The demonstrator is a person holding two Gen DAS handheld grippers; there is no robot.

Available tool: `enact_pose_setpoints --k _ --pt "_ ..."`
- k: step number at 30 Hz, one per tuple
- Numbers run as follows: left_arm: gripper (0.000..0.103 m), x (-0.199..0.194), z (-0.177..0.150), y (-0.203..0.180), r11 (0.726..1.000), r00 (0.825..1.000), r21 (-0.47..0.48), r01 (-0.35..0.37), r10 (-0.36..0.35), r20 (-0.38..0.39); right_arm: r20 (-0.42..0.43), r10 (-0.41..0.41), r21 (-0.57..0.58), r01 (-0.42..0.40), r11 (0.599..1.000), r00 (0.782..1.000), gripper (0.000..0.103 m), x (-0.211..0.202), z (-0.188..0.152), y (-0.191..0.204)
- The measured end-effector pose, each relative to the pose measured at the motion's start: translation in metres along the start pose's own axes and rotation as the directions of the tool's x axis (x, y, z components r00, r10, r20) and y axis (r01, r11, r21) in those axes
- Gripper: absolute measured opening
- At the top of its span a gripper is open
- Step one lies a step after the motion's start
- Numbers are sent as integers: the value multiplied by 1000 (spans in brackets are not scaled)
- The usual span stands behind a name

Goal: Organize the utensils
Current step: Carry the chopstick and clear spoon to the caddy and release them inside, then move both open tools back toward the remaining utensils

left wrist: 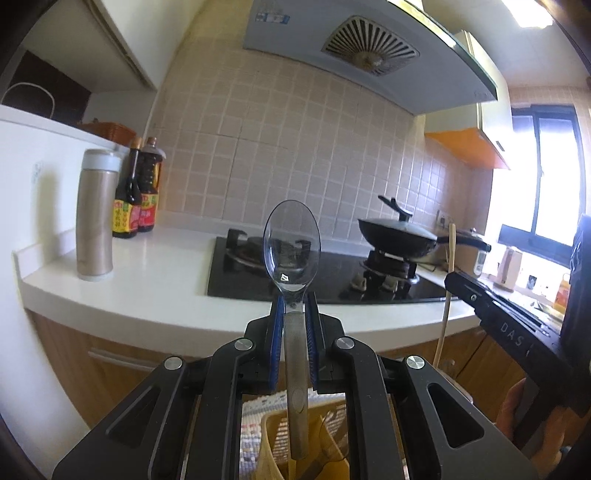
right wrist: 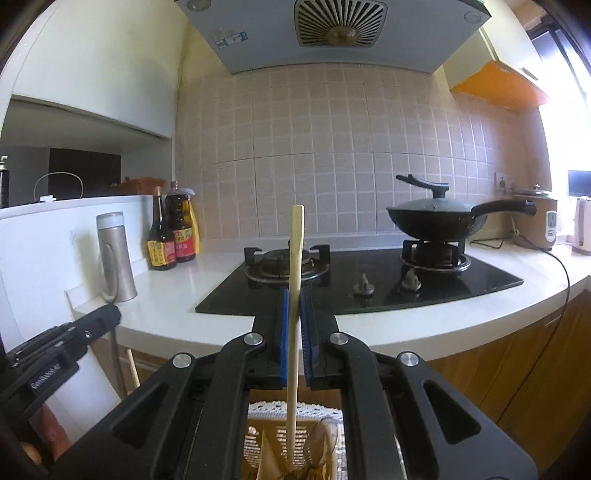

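My left gripper [left wrist: 294, 308] is shut on the neck of a metal spoon [left wrist: 291, 243]. The spoon stands upright with its bowl on top, and its handle reaches down into a yellow slotted utensil holder [left wrist: 271, 439] below the jaws. My right gripper [right wrist: 294, 297] is shut on a pale wooden chopstick [right wrist: 296, 236], also upright, whose lower end dips into the same yellow holder [right wrist: 258, 443]. The holder stands on a white lace mat [right wrist: 266, 408]. Each gripper shows in the other's view: the right one [left wrist: 495, 314] with its chopstick [left wrist: 450, 266], the left one [right wrist: 59, 350] at the left edge.
Ahead runs a white countertop [right wrist: 166, 295] with a black gas hob [right wrist: 369, 273]. A lidded black wok [right wrist: 436, 218] sits on the right burner. A steel flask [right wrist: 114, 258] and two sauce bottles [right wrist: 171, 232] stand left, a rice cooker [right wrist: 539, 221] right. A range hood [right wrist: 332, 29] hangs overhead.
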State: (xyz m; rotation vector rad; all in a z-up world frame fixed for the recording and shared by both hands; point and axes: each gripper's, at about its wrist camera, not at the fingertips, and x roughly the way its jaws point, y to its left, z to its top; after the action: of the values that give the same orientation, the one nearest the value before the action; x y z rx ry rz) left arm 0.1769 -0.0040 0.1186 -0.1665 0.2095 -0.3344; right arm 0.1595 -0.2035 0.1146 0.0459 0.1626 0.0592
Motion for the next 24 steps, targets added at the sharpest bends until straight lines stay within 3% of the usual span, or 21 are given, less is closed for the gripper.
enact_pose_setpoints --k 4,5,7,10,11,12,14,19,22,24 --pt "15 -2 -7 -1 1000 1000 14 7 -7 -18 -20 8 -3 -8 1000 1000 5 -6 -6 0" --pt "19 -3 -8 -1 1000 1000 14 12 -12 -26 -29 14 -1 -14 1000 999 5 -7 -6 0" --pt "39 -9 -9 2 1000 999 7 19 -19 -37 -70 38 0 -38 999 997 9 -12 -9 -2" --pt "45 -25 -7 7 999 998 -7 32 -33 -48 -100 22 -1 -22 1000 995 35 -25 -13 -5" --pt "46 -33 -6 10 999 998 -15 39 -40 -55 -109 29 5 -28 1000 994 53 -32 -14 -6" --pt "51 -39 -5 12 999 997 -21 47 -49 -62 -115 38 15 -37 999 993 59 -40 -15 -9" --pt "58 -56 -3 17 998 995 -32 62 -64 -82 -130 42 12 -40 999 991 59 -55 -16 -10" --pt "60 -94 2 24 995 985 -46 92 -98 -145 -225 27 -42 -38 998 974 59 -90 -16 -2" --pt "62 -117 4 25 994 975 -47 102 -109 -195 -317 17 -72 -42 996 948 59 -103 -15 5" --pt "62 -126 4 24 994 964 -37 103 -109 -242 -392 17 -90 -57 994 920 59 -108 -17 10"
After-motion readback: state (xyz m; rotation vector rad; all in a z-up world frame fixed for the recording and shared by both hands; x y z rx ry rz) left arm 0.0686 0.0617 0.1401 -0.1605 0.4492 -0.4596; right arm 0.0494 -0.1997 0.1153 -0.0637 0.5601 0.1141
